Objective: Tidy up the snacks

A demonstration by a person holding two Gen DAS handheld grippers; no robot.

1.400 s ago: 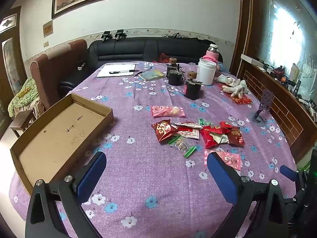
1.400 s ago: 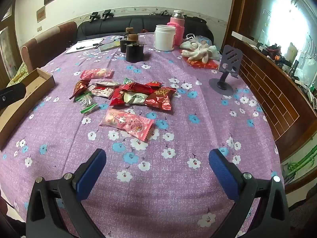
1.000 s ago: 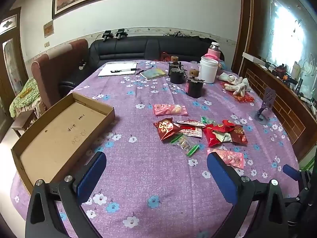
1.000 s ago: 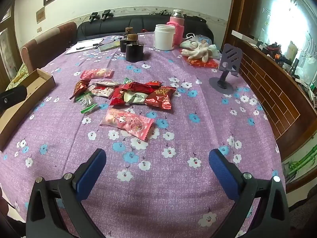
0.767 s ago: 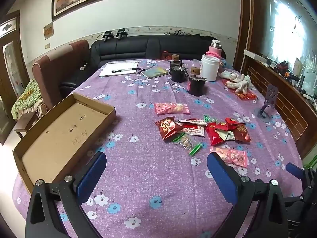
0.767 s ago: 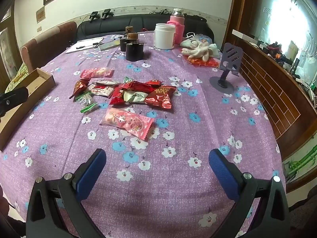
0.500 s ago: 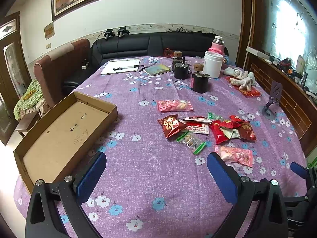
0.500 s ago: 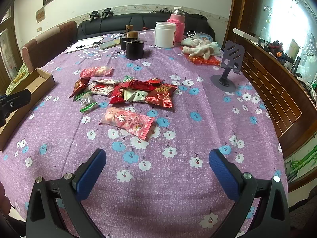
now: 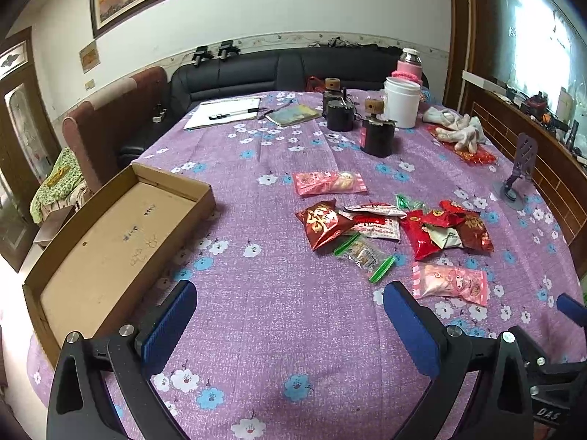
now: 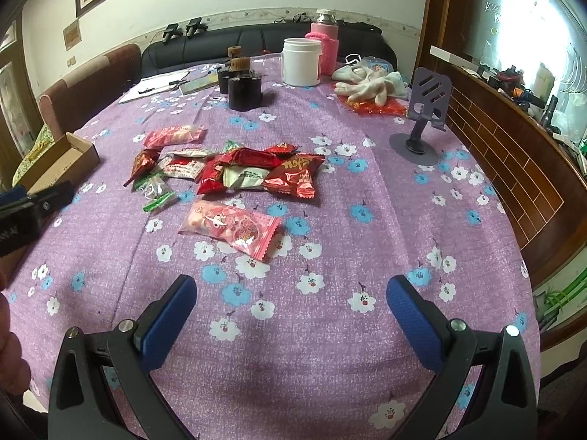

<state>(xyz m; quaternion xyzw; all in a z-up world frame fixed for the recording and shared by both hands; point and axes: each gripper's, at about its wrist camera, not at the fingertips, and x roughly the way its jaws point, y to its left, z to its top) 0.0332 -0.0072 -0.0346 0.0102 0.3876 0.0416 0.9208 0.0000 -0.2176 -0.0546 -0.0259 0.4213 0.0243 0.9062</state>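
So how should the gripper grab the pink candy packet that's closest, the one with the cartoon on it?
The pink candy packet lies flat on the tablecloth, alone, nearest the right gripper, which is open. I'd come straight down from above and pinch across its narrow width near the puffy middle. The crimped ends look thin and flat, so they would probably slip.

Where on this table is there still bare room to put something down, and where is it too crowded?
Bare cloth lies between the cardboard tray and the snack pile, and on the near side of the pink snack packet, under both open grippers. The tray itself holds nothing. The table's far end is crowded around the black cups, white jar and gloves.
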